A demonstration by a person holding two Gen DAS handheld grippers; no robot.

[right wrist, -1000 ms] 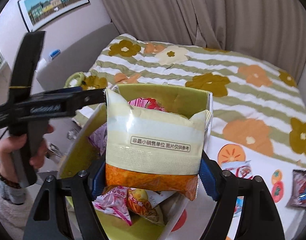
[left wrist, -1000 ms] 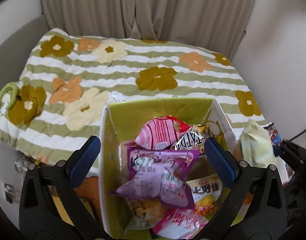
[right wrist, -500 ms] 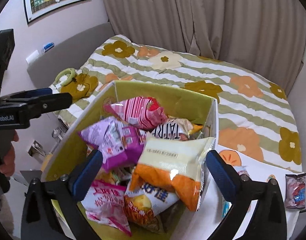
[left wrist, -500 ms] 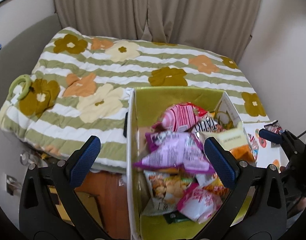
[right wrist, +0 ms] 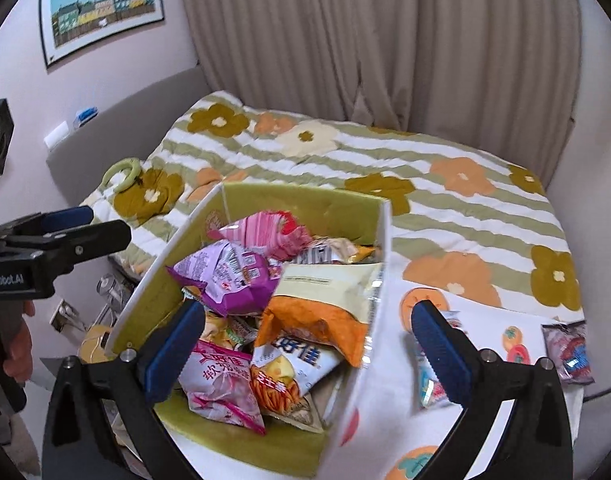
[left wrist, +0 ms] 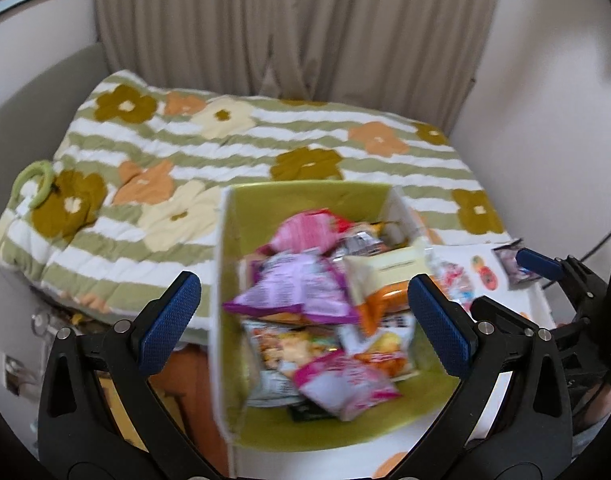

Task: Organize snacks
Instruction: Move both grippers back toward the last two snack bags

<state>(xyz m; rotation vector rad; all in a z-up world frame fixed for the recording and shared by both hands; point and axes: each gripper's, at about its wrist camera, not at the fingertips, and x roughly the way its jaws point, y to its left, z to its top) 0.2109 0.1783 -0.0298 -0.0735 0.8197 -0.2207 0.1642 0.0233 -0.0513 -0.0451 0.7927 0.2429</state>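
Glossy, crinkled plastic snack bags (right wrist: 233,276) fill a smooth, matt green-lined box (right wrist: 305,204). The quilt (right wrist: 445,200) is soft stitched cloth; the curtain (right wrist: 385,40) hangs in matt pleated fabric.

snack box (left wrist: 305,200) blurred, lower snacks buried

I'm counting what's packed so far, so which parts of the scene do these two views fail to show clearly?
- Bottom layer of the green box: buried under the orange-and-cream bag and other packets, both views.
- Packet labels, left wrist view: motion blur.
- Small packet on the white surface, right wrist view: partly behind the right gripper's finger.
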